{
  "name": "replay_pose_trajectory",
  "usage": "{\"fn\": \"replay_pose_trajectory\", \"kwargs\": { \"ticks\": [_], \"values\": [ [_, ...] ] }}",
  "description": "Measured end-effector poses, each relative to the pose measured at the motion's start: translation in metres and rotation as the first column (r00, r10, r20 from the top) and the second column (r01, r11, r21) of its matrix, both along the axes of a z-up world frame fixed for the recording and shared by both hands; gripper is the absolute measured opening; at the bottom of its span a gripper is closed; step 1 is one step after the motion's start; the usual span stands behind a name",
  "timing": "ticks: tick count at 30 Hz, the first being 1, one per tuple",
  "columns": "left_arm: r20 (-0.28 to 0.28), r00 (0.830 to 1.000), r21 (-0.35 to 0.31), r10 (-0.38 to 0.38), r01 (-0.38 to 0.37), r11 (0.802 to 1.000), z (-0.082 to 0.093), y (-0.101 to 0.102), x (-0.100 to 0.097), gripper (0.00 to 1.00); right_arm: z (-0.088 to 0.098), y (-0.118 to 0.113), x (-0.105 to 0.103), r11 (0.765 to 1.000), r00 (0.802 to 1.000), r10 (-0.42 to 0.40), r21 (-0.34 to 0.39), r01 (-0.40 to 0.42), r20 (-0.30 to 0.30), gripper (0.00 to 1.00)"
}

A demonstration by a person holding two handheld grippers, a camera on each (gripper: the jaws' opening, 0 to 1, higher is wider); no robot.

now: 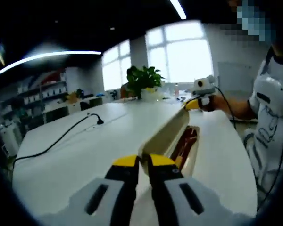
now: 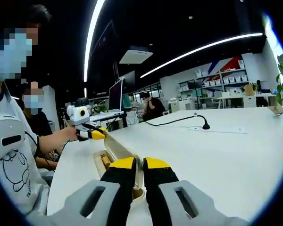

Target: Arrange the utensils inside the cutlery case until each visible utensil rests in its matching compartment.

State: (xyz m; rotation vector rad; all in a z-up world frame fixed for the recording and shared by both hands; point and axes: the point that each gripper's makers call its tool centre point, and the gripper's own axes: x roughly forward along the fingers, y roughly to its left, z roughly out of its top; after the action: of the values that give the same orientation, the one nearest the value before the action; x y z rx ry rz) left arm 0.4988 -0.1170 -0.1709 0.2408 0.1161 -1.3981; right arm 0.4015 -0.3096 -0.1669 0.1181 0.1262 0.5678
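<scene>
Cutlery case [image 1: 191, 149] lying long on the white table [image 1: 85, 150], lid [image 1: 166, 134] raised on edge, pinched at both ends.

Left gripper [image 1: 144, 162] clenched on the lid's near end; right gripper [image 1: 194, 104] clamped on its far end, beside a person's hand [image 1: 216, 104]. From the other side, right gripper [image 2: 137, 164] closed on the lid [image 2: 120, 149], left gripper [image 2: 98, 133] at the far end. Reddish utensils [image 1: 185, 142] inside the case, under the lid. Black cable [image 1: 61, 136] and potted plant [image 1: 144, 81] well beyond the case.
</scene>
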Motion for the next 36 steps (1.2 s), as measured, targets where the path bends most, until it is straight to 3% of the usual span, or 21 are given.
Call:
{"fn": "replay_pose_trajectory", "kwargs": {
  "ticks": [5,9,16,20,25,28,36],
  "values": [
    [0.043,0.999,0.019,-0.002,0.001,1.0,-0.007,-0.003,-0.003,0.08,-0.004,-0.005,-0.001,1.0,1.0,-0.016,-0.008,0.016,0.013,0.05],
    [0.168,0.985,0.056,-0.038,0.029,0.998,-0.013,-0.002,-0.008,0.08,-0.005,-0.007,0.0,0.998,0.999,-0.024,-0.055,0.027,0.047,0.06],
    [0.172,0.985,0.024,-0.02,0.017,1.0,-0.019,0.003,-0.014,0.08,-0.012,0.001,-0.007,0.993,0.996,-0.025,-0.111,0.034,0.081,0.07],
    [0.194,0.98,0.085,-0.033,0.017,0.996,-0.031,0.005,-0.019,0.07,-0.013,0.006,-0.012,0.992,0.993,-0.031,-0.116,0.044,0.112,0.08],
    [0.189,0.981,0.098,-0.051,0.033,0.995,-0.031,0.007,-0.027,0.08,-0.014,0.009,-0.022,0.997,0.992,-0.029,-0.068,0.038,0.124,0.09],
    [0.202,0.978,0.117,-0.046,0.022,0.993,-0.029,0.012,-0.029,0.14,-0.015,0.012,-0.032,0.999,0.992,-0.006,-0.033,0.01,0.129,0.13],
    [0.181,0.98,0.152,-0.078,0.05,0.987,-0.034,0.019,-0.046,0.19,-0.033,0.019,-0.054,0.999,0.999,0.039,0.002,-0.039,0.036,0.3]
  ]
}}
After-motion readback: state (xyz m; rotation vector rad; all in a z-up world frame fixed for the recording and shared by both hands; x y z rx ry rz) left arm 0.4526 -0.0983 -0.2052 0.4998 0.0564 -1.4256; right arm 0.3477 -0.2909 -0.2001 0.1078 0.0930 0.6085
